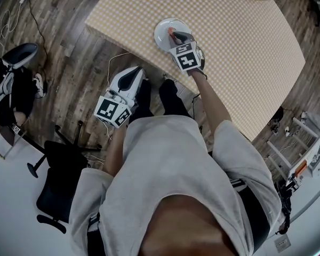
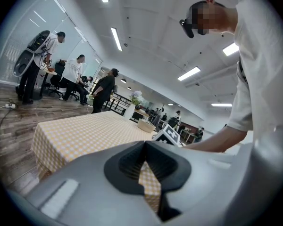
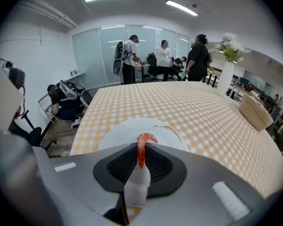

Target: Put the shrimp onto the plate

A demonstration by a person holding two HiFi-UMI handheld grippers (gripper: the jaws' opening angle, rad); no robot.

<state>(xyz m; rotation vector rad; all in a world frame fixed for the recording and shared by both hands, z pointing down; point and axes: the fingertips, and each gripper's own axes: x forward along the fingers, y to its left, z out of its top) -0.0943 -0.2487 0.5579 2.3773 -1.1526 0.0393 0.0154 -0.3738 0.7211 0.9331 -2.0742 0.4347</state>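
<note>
An orange-red shrimp (image 3: pixel 141 147) stands upright between the jaws of my right gripper (image 3: pixel 140 160), which is shut on it. Right under it lies the white plate (image 3: pixel 118 132), near the front edge of the yellow checked table (image 3: pixel 179 102). From the head view, the right gripper (image 1: pixel 177 38) reaches over the plate (image 1: pixel 162 30) with the shrimp (image 1: pixel 172 34) above it. My left gripper (image 1: pixel 134 73) hangs off the table over the wooden floor. In its own view the left gripper (image 2: pixel 147 171) shows a narrow gap with nothing in it.
A wicker basket (image 3: pixel 254 111) and a white vase of flowers (image 3: pixel 225 74) stand further along the table. Several people (image 3: pixel 162 60) are at desks beyond its far end. A black office chair (image 1: pixel 58 180) stands on the floor at my left.
</note>
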